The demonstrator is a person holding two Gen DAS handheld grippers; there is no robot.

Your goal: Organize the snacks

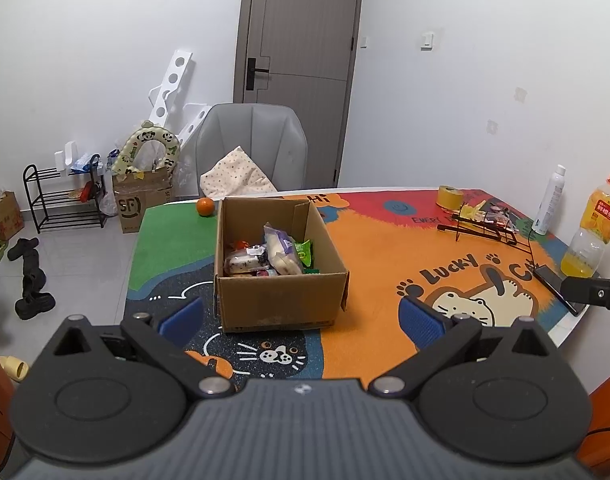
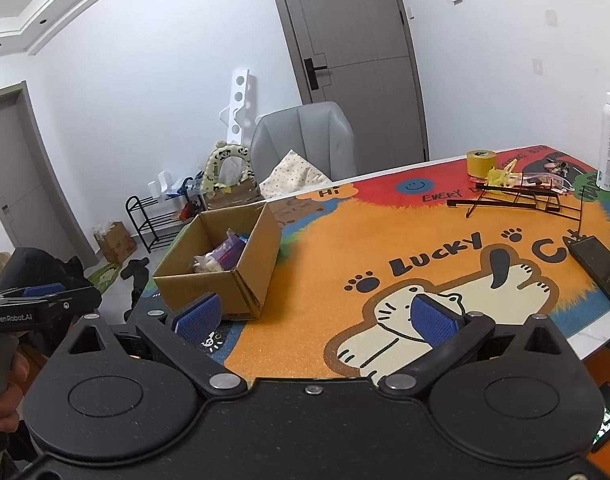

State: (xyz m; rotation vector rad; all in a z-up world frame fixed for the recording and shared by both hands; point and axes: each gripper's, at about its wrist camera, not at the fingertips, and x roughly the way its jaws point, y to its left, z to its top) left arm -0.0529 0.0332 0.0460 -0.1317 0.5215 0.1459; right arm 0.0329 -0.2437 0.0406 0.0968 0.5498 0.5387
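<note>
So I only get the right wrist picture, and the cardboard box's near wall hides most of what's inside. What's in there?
Observer: The left wrist view looks down into the cardboard box. It holds several wrapped snacks, among them a green packet.
Operator: Is there anything behind the box?
Observer: Yes, an orange sits on the green part of the mat, by the box's far left corner.
Operator: And that yellow sliver at my right edge?
Observer: That's a juice bottle, standing just beyond the phone.
</note>
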